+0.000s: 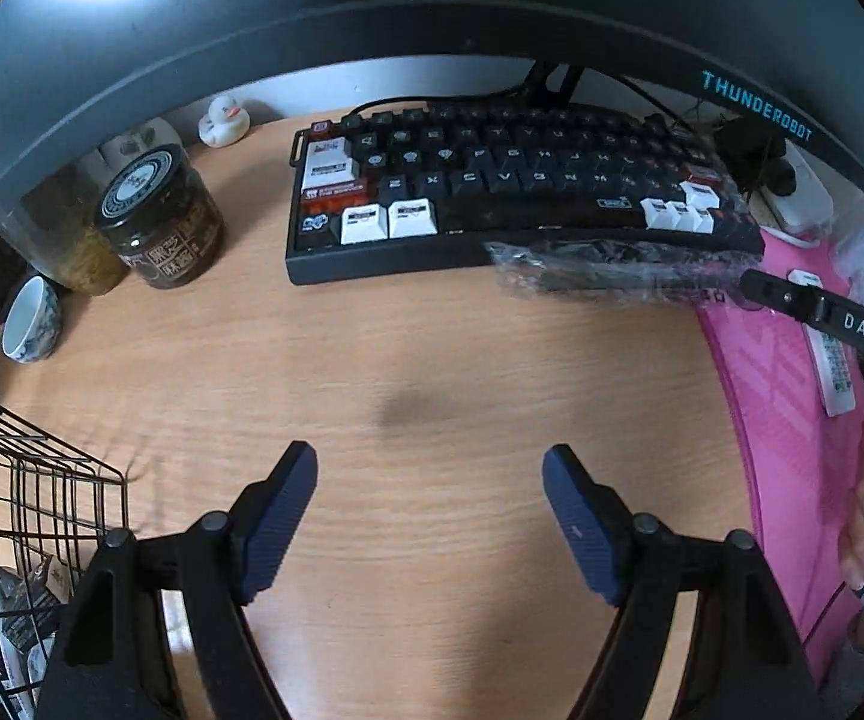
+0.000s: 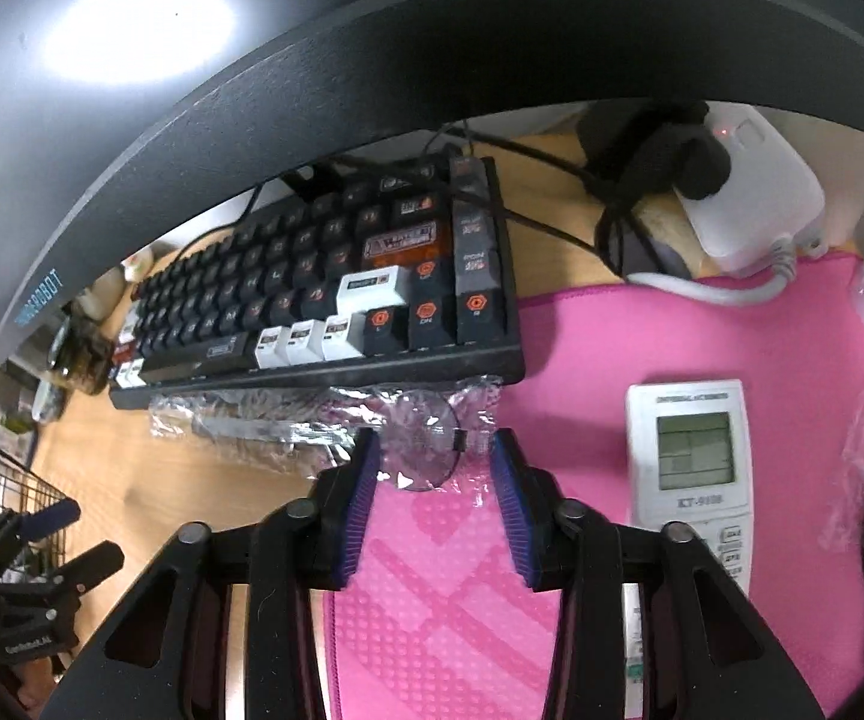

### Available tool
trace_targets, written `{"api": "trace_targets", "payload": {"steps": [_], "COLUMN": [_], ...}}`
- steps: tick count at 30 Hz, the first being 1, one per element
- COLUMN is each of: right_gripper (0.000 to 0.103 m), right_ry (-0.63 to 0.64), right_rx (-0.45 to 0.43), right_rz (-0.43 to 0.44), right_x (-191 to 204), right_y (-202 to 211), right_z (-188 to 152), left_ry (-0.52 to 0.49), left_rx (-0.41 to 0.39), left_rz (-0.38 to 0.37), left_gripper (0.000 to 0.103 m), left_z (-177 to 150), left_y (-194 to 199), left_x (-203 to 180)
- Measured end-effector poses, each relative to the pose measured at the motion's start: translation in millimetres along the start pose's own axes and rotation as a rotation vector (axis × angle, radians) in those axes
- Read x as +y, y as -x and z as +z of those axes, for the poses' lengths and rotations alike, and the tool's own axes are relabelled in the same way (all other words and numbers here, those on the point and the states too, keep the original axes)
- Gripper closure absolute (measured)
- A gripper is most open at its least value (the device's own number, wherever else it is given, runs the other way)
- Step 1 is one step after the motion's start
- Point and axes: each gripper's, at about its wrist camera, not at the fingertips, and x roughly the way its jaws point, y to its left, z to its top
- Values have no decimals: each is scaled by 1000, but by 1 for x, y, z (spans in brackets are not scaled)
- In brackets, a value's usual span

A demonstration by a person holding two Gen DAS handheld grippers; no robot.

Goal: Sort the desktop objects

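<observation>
A long item in crinkled clear plastic wrap point(image 1: 612, 267) lies along the keyboard's front edge, its right end on the pink mat point(image 2: 582, 348). In the right wrist view that end, with a round clear disc point(image 2: 426, 450), sits between the blue pads of my right gripper point(image 2: 434, 450), and the wrap fills the gap between them. The left wrist view shows the right gripper's black finger point(image 1: 792, 300) at the wrap's right end. My left gripper point(image 1: 429, 468) hovers open over bare wooden desk with nothing between its fingers; it also shows as the left gripper point(image 2: 66, 534) at the lower left.
A black keyboard point(image 1: 492, 192) sits under the monitor's lower edge point(image 1: 756, 108). At left are a dark jar point(image 1: 159, 222), a small cup point(image 1: 30, 321), a rubber duck point(image 1: 225, 120) and a wire basket point(image 1: 30, 480). A white remote point(image 2: 693, 462) and a white power adapter point(image 2: 756, 198) are at right.
</observation>
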Motion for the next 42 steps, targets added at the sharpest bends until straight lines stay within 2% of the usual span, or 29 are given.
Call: {"api": "trace_targets", "payload": {"steps": [1, 4, 9, 14, 19, 22, 24, 28, 32, 39, 42], "right_gripper": [97, 98, 99, 99, 98, 98, 97, 96, 93, 92, 92], "right_ry": [9, 33, 60, 118, 183, 231, 221, 201, 162, 100, 115], "right_rx": [1, -7, -20, 61, 161, 182, 176, 117, 135, 137, 150], "right_rz": [-9, -28, -11, -11, 20, 22, 22, -42, -16, -71, -45], "right_x": [3, 12, 26, 33, 31, 36, 38, 39, 34, 14, 19], "right_y": [0, 8, 39, 63, 89, 101, 104, 115, 122, 134, 137], "right_z": [0, -2, -19, -60, -115, -136, -140, -143, -150, -173, -184], "left_ry": [0, -4, -11, -25, -53, -99, -147, -185, -192, -192, -184], "left_rx": [1, -3, -8, -24, -39, -43, -22, 30, 40, 34, 16], "left_rz": [-1, 5, 11, 13, 15, 21, 38, 29, 48, 53, 66], "left_gripper": [23, 23, 23, 23, 23, 23, 23, 23, 23, 23, 23], "left_z": [0, -3, -14, -37, -65, -77, -88, -104, -114, -113, -104], "left_y": [0, 4, 16, 37, 59, 65, 59, 45, 39, 38, 41], "left_x": [0, 0, 1, -2, -8, -18, -31, -43, -44, -41, -38]}}
